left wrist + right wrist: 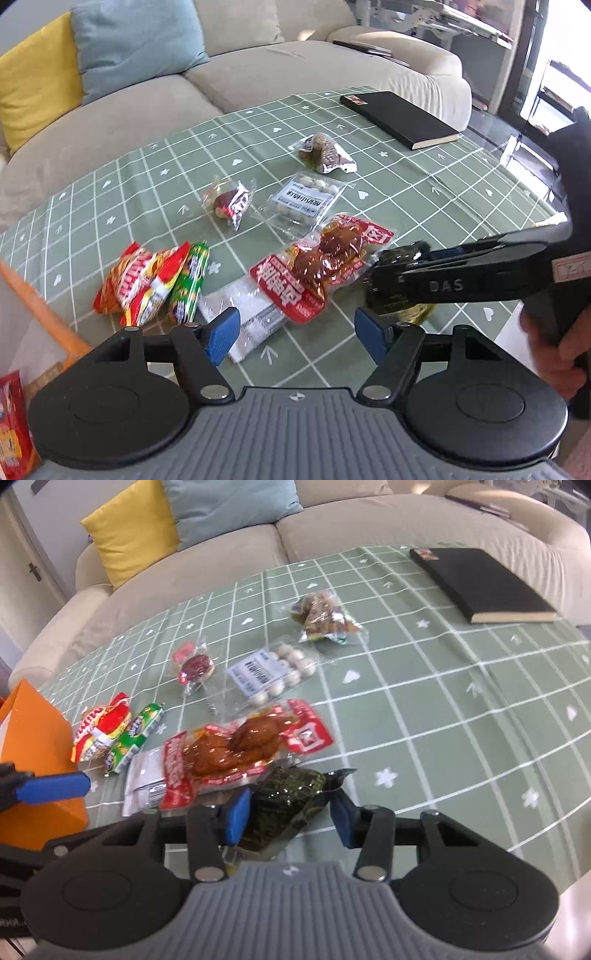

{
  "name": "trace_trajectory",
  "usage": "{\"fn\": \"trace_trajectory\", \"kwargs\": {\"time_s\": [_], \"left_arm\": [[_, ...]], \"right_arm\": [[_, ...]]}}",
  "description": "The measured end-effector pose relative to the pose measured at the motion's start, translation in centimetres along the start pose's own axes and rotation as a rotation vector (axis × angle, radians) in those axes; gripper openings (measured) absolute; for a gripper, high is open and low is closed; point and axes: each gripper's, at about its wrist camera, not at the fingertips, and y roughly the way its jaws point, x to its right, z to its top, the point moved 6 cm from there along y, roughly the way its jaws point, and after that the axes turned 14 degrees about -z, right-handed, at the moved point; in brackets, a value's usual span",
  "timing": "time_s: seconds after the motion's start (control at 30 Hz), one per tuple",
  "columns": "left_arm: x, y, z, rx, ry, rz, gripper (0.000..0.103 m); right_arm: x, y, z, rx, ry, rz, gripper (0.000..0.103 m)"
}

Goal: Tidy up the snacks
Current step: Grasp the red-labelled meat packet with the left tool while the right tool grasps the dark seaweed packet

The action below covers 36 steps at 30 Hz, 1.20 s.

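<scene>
sofa (332,535): beige, behind the table, yellow and blue cushions on it
table (461,738): green grid cloth, snacks scattered across near-left half
black book (484,583): far right of table, well apart from snacks
orange box (37,746): at left table edge, likely the bin for snacks; red packet seen inside from the left wrist view
red meat pack (236,749): centre, lying over a white packet (144,779)
egg tray (273,668): past the meat pack
red-green snack pile (110,734): just beside orange box
dark green packet (291,797): nearest edge, between the right fingers
step: judged picking the dark green packet, one snack at a time
next move: likely close fully, lift, carry left to the box
right gripper (290,821): low, level with the table, jaws spread around the packet, contact unclear
left gripper (295,334): hovers above white packet, jaws spread, holding nothing
person's hand (554,347): wraps the right gripper's handle
</scene>
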Motion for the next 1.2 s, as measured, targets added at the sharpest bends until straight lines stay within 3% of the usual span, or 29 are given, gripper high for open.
{"fn": "trace_trajectory", "kwargs": {"time_s": [0.17, 0.4, 0.63, 0.77, 0.93, 1.2], "left_arm": [[0.5, 1.8, 1.2, -0.02, 0.09, -0.01, 0.084], [1.5, 6.0, 2.6, -0.118, 0.258, -0.032, 0.088], [1.1, 8.8, 3.0, -0.169, 0.324, -0.028, 0.091], [1.4, 9.6, 3.4, -0.177, 0.301, -0.035, 0.089], [1.5, 9.8, 3.5, -0.171, 0.226, -0.052, 0.078], [2.3, 8.9, 3.1, -0.166, 0.16, 0.002, 0.067]], "right_arm": [[2.4, 0.1, 0.3, 0.025, 0.0, -0.039, 0.045], [3.2, 0.7, 0.2, -0.002, 0.002, 0.002, 0.043], [2.8, 0.7, 0.0, 0.024, -0.053, -0.017, 0.038], [3.4, 0.8, 0.1, 0.018, -0.012, 0.015, 0.037], [4.2, 0.9, 0.3, -0.004, 0.058, 0.054, 0.037], [4.3, 0.6, 0.0, -0.026, 0.076, 0.058, 0.036]]}}
